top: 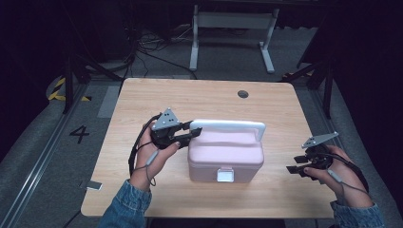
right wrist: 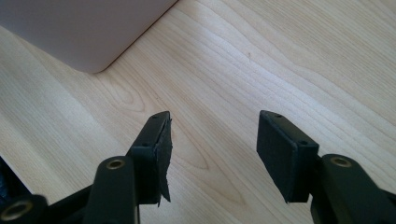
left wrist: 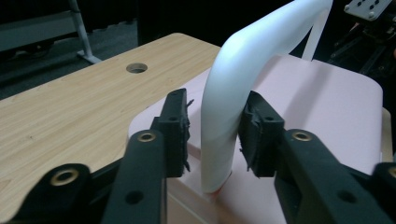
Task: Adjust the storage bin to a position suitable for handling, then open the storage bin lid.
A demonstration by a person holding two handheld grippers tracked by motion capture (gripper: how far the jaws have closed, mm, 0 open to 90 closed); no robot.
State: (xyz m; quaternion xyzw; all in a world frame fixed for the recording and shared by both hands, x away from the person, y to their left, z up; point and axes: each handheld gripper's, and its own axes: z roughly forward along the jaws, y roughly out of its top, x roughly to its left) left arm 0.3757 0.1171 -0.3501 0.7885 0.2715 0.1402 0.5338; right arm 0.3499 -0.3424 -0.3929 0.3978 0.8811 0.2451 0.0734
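A pink box (top: 225, 156) with a white handle (top: 228, 125) is set at the middle of the table (top: 142, 102), latch facing the person.

The left gripper (left wrist: 212, 135) is placed astride the left bend of the handle, just above its foot on the lid. In the left gripper view, one pad is seen against the handle; a narrow gap remains at the other, so a firm clamp cannot be confirmed.

The right gripper (right wrist: 212, 140) is held spread and empty over bare wood, near the box's right corner.

For a clean lift, the squeeze is best completed first. The pull is then best kept straight up, since an off-centre hold is likely to tip the box. Steadying by the free gripper would help.
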